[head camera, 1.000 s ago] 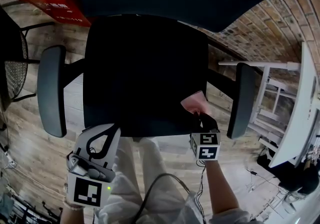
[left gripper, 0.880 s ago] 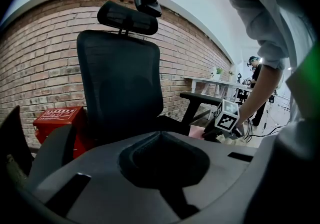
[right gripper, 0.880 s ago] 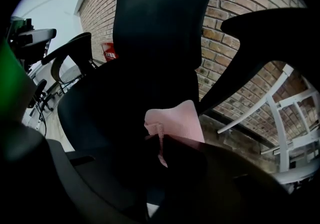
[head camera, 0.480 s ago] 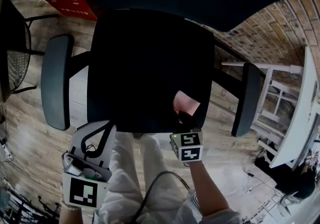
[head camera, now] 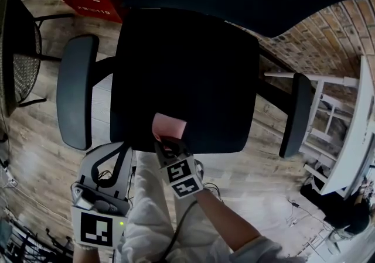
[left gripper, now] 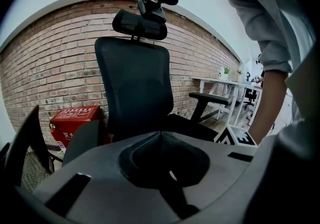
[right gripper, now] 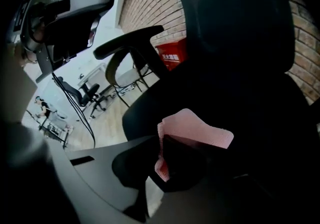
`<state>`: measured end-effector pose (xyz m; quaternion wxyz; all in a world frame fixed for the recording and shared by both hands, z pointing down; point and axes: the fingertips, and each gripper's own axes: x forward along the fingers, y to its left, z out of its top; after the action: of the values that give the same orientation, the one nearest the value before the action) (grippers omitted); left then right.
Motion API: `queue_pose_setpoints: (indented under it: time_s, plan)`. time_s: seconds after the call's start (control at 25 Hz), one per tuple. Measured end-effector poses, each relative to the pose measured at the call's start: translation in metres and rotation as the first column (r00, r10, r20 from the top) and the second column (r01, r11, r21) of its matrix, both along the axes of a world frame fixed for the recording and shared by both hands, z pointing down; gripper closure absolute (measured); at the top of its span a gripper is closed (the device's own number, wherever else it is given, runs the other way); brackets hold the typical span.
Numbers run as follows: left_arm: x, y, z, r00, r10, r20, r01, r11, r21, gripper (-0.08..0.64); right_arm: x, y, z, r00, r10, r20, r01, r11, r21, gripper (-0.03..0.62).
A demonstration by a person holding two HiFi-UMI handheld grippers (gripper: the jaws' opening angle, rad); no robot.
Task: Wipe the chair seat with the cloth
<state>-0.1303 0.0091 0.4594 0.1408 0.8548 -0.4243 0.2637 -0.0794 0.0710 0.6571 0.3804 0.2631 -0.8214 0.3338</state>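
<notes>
**A:** Moved: right gripper, now working at the seat's left front instead of its right front, jaws clamping pink cloth.

**B:** Left gripper?

**A:** Hanging nearer, jaws closed, empty. Cloth is resting on chair seat, front edge. Judged soft, light, limp; pinching a bunched edge suits.

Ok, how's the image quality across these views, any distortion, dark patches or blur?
Head view: fisheye bends the floor planks; the chair seat is nearly black, so only the pink cloth stands out. Left gripper view: the brick wall bows strongly, corners vignette black. Right gripper view: chair seat and backrest are underexposed, while the upper left blows out white.
</notes>
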Motion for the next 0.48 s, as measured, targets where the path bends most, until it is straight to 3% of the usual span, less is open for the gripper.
queue_pose_setpoints:
  time_s: [0.28, 0.48]
  plan:
    - [-0.017, 0.006, -0.003, 0.999, -0.038, 0.0, 0.038, 0.999, -0.007, 0.541, -0.087, 0.031, -0.014, 0.973, -0.202, 0.111, 0.202, 0.979, 0.013, 0.543]
    - [-0.024, 0.006, -0.004, 0.998, -0.058, -0.002, 0.058, 0.998, -0.001, 0.541, -0.121, 0.047, -0.017, 0.952, -0.279, 0.129, 0.278, 0.96, 0.024, 0.543]
